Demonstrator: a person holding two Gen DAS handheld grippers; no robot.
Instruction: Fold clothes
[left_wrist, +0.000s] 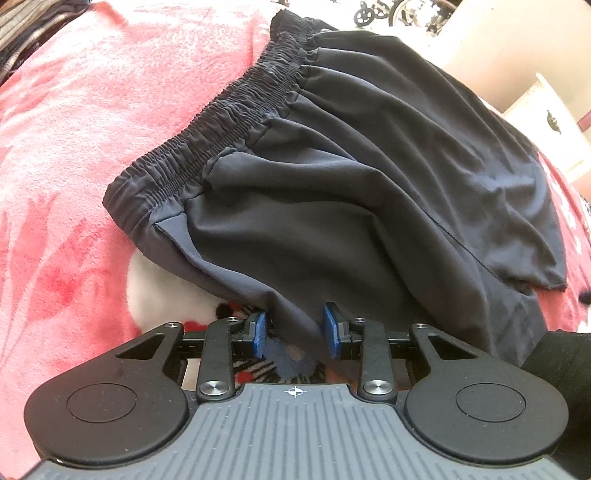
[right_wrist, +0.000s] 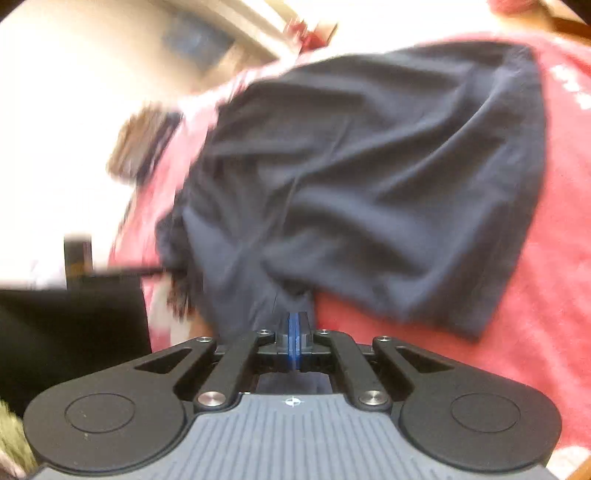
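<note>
The dark navy fabric shorts with a gathered elastic waistband (left_wrist: 332, 177) lie spread on a pink plush blanket (left_wrist: 74, 147). In the left wrist view the waistband (left_wrist: 221, 122) runs diagonally from lower left to upper right, away from the camera, and the body of the garment fills the centre and right of the frame, wrinkled and partly doubled over itself.

The lower hem of the shorts hangs down to the left gripper (left_wrist: 297, 330). Its blue pads (left_wrist: 331, 328) stand apart, with a fold of the dark fabric passing between them. The fabric lies against the right-hand pad; the left-hand pad shows a gap. The left gripper is therefore partly open and not clamped on the cloth.

In the right wrist view the picture is blurred. The shorts (right_wrist: 369, 184) lie directly ahead of the right gripper (right_wrist: 294, 332), on the same blanket (right_wrist: 535, 295). A bunched edge of the fabric runs straight into the fingertips. The two blue pads meet in a narrow line, pinching the cloth: the right gripper is closed on the shorts.

A pale wall (right_wrist: 55, 110) is seen at the left edge.
</note>
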